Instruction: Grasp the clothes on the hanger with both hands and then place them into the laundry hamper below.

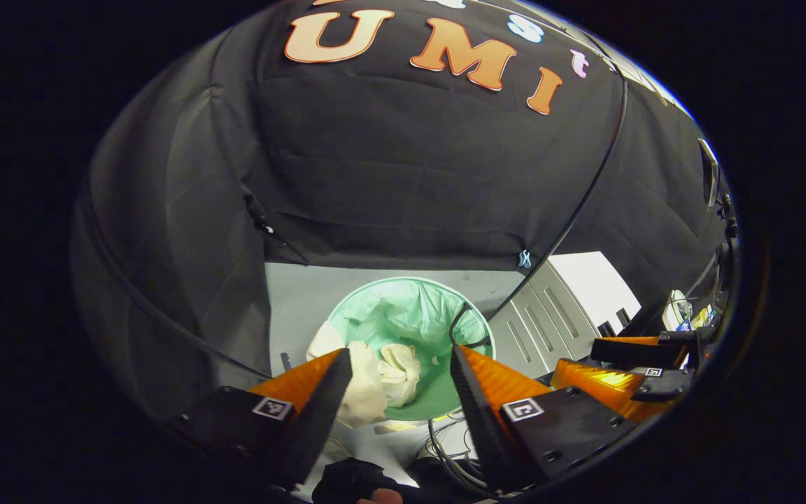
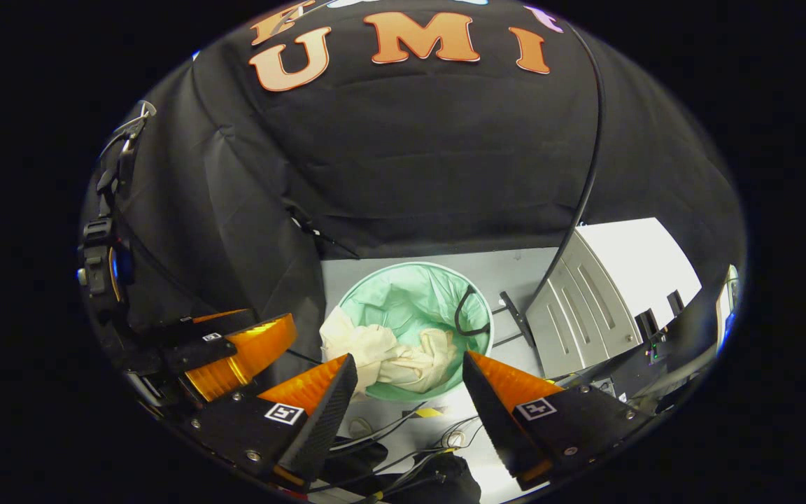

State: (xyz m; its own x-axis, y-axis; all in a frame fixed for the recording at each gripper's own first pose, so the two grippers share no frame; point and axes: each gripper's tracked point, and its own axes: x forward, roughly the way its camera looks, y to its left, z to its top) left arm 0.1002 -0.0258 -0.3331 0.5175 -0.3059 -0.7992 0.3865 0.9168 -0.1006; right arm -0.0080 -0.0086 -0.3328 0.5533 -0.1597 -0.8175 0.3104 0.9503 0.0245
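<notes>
A cream-coloured garment [image 1: 373,378] [image 2: 389,353] lies crumpled in the round hamper [image 1: 413,308] [image 2: 403,294], which has a pale green liner; part of the cloth drapes over the hamper's near-left rim. My left gripper [image 1: 399,388] hangs above the hamper, open, nothing between its orange and black fingers. My right gripper [image 2: 408,392] is likewise open and empty above the hamper. In the left gripper view the right gripper [image 1: 637,364] appears at the right edge. In the right gripper view the left gripper [image 2: 235,350] appears at the left.
A black cable loop [image 2: 469,311] hangs over the hamper's right rim. A white slotted cabinet [image 2: 606,294] stands right of the hamper. Loose cables [image 2: 410,434] run across the grey floor in front. The black cloth wall [image 2: 410,161] rises close behind.
</notes>
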